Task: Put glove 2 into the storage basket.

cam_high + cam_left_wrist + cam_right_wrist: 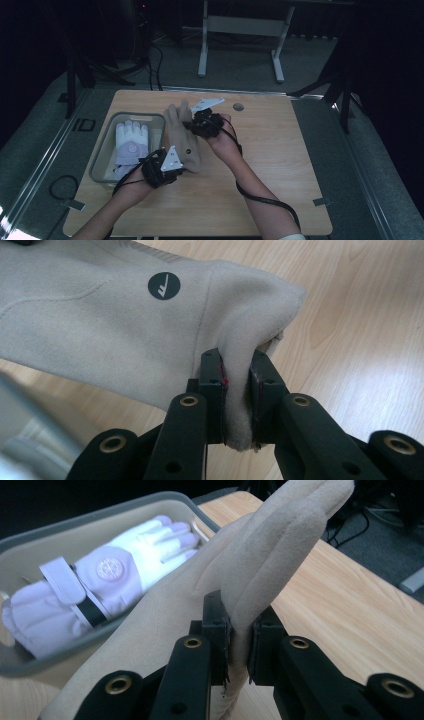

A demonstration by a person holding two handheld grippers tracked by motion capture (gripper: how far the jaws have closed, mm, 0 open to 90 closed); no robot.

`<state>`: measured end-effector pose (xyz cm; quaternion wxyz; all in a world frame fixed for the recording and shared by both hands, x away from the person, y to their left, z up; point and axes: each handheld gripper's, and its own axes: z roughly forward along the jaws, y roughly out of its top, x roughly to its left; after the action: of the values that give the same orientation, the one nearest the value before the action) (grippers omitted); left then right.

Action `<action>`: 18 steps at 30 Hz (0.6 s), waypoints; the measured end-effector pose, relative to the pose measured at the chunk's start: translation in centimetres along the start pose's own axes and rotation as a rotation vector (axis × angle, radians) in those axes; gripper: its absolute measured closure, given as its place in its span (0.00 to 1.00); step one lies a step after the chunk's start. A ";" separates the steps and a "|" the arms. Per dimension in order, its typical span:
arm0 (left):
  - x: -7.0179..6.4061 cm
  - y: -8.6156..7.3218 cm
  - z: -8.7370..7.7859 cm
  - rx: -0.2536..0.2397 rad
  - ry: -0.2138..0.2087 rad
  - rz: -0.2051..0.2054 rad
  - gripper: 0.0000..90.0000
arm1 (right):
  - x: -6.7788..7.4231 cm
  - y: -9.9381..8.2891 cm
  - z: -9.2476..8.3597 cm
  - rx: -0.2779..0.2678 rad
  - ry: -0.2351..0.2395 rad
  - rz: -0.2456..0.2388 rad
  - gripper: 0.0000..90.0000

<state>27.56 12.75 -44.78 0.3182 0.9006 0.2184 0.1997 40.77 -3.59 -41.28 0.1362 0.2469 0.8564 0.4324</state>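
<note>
A beige fleece glove (pixel 182 137) with a small dark round logo (pixel 163 286) hangs stretched between both grippers above the wooden table (pixel 280 150). My left gripper (pixel 167 167) is shut on its cuff end (pixel 240 405), the fabric pinched between the black pads. My right gripper (pixel 200 122) is shut on the finger end (pixel 240 630), with the glove's fingers (pixel 295 515) rising past the jaws. A white glove (pixel 131 145) with a strap lies in the grey bin (pixel 100 160) to the left of the held glove, seen again as the white glove (pixel 100 585) in the right gripper view.
The grey bin (pixel 60 527) stands at the table's left side. A small round grey mark (pixel 238 107) sits near the far edge. Beyond the table is a white frame's legs (pixel 202 55) and cables on the floor. Bare wood (pixel 285 175) spreads right of my hands.
</note>
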 end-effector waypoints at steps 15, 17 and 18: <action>2.3 -4.2 -3.9 0.034 0.058 -0.072 0.89 | 3.8 4.1 4.7 0.004 0.056 -0.070 0.90; 2.6 -4.8 -4.3 0.038 0.060 -0.084 0.89 | 4.2 4.5 5.3 0.009 0.066 -0.078 0.90; 2.7 -5.2 -4.5 0.041 0.066 -0.093 0.89 | 4.5 4.7 5.7 0.010 0.070 -0.078 0.90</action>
<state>26.19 20.01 -44.36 0.3010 0.8889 0.2743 0.2096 40.95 5.09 -40.91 0.1218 0.1985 0.8719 0.4308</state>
